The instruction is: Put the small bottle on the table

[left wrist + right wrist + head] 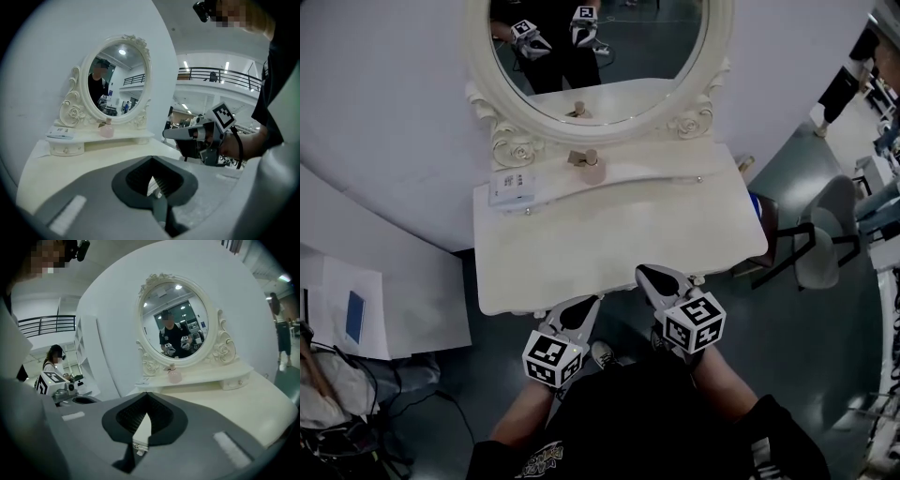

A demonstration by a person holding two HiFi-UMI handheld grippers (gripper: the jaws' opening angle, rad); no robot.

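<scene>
The small bottle [592, 167] is seen upright on the raised shelf [666, 171] at 12 o'clock, beneath the mirror [609, 56]. The left gripper [589, 304] and right gripper [648, 273] are held at 6 o'clock by the table [609, 248] edge, jaws closed on nothing. Unless 1 claw is opened before the reach, the bottle could be knocked over or off the shelf.
</scene>
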